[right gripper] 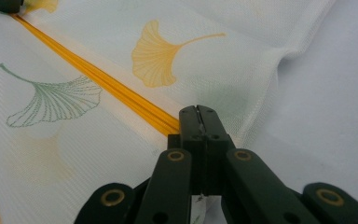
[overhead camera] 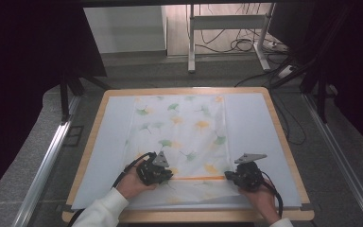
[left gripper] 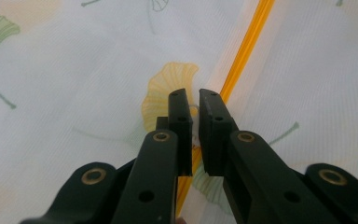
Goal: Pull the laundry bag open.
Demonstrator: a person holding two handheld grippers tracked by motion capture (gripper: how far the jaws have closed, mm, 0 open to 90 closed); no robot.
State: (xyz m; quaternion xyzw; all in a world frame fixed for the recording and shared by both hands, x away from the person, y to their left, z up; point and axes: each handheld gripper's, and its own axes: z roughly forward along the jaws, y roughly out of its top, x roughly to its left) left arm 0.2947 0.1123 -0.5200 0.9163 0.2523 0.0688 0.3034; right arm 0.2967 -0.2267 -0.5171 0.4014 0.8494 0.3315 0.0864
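A thin white cloth [overhead camera: 184, 132] printed with green and yellow ginkgo leaves lies spread on the white mat [overhead camera: 108, 142]. Its orange hem [overhead camera: 196, 178] runs straight between my two grippers near the front edge. My left gripper [overhead camera: 167, 175] holds the hem's left end. In the left gripper view its jaws [left gripper: 193, 95] stand only a sliver apart, with the orange hem [left gripper: 247, 46] running into that gap. My right gripper [overhead camera: 230, 176] is at the hem's right end. In the right gripper view it [right gripper: 198, 110] is pressed shut on the cloth's edge, where the hem [right gripper: 98, 79] ends.
The mat covers a wooden table [overhead camera: 283, 142] with a raised rim. Bare mat lies left and right of the cloth [overhead camera: 255, 127]. Metal rails [overhead camera: 47, 161] flank the table. A desk frame and cables [overhead camera: 236, 42] stand on the floor behind.
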